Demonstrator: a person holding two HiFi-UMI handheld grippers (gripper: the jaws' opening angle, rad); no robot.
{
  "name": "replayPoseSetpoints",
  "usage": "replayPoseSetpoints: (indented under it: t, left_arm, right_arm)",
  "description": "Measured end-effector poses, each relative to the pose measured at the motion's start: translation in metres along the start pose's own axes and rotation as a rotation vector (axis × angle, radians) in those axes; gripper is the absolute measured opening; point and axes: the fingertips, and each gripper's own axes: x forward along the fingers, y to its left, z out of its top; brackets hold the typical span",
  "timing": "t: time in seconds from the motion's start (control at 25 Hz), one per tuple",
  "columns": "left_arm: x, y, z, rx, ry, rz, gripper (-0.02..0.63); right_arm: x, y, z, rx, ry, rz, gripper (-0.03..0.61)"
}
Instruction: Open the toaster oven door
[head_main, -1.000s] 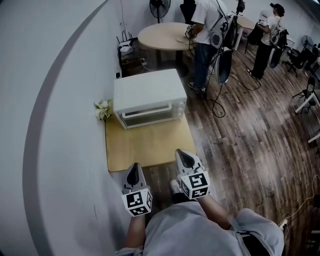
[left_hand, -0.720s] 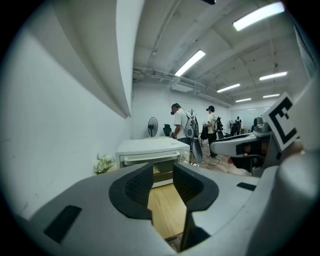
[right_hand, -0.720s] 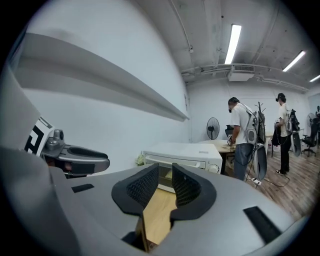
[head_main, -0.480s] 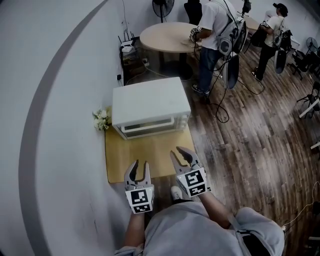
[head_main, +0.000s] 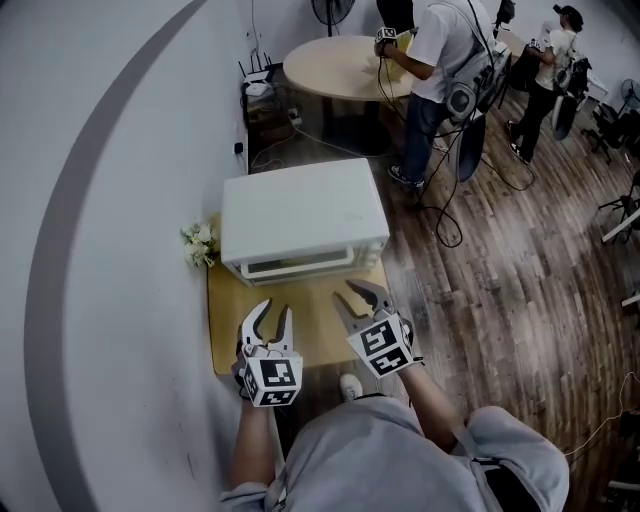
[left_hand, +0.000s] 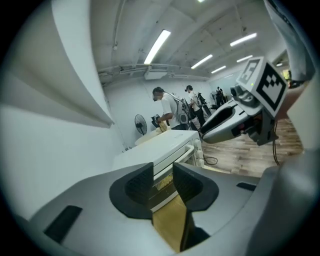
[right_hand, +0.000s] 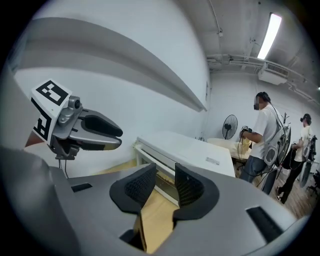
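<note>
A white toaster oven (head_main: 300, 210) stands on a small wooden table (head_main: 300, 315) against the wall, its door (head_main: 300, 266) shut and facing me. My left gripper (head_main: 273, 320) hovers over the table's near left part, short of the door, jaws open and empty. To its right, my right gripper (head_main: 350, 298) is also open and empty, a little closer to the door. The left gripper view shows the oven (left_hand: 165, 147) ahead between the open jaws, with the right gripper (left_hand: 220, 120) above it. The right gripper view shows the oven (right_hand: 185, 150) and the left gripper (right_hand: 97, 132).
Small white flowers (head_main: 198, 243) sit between the oven and the white wall (head_main: 100, 250). Behind the oven stands a round table (head_main: 340, 65), with a person (head_main: 445, 50) beside it and another (head_main: 555, 50) farther right. Cables (head_main: 440, 215) trail over the wooden floor.
Both grippers went from shut to open and moved forward over the table toward the oven door.
</note>
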Motion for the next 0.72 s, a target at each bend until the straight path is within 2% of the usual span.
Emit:
replayPoseSetpoints:
  t: [0.16, 0.4, 0.72]
  left_arm:
    - [0.022, -0.001, 0.001, 0.089, 0.051, -0.046, 0.115]
    - [0.056, -0.007, -0.008, 0.207, 0.136, -0.131, 0.120]
    - [0.092, -0.008, -0.023, 0.321, 0.234, -0.215, 0.121]
  right_arm:
    - [0.018, -0.008, 0.002, -0.060, 0.043, 0.025, 0.094]
    - [0.047, -0.009, -0.006, -0.213, 0.151, 0.109, 0.095]
    - [0.076, -0.013, -0.022, -0.334, 0.272, 0.206, 0.095]
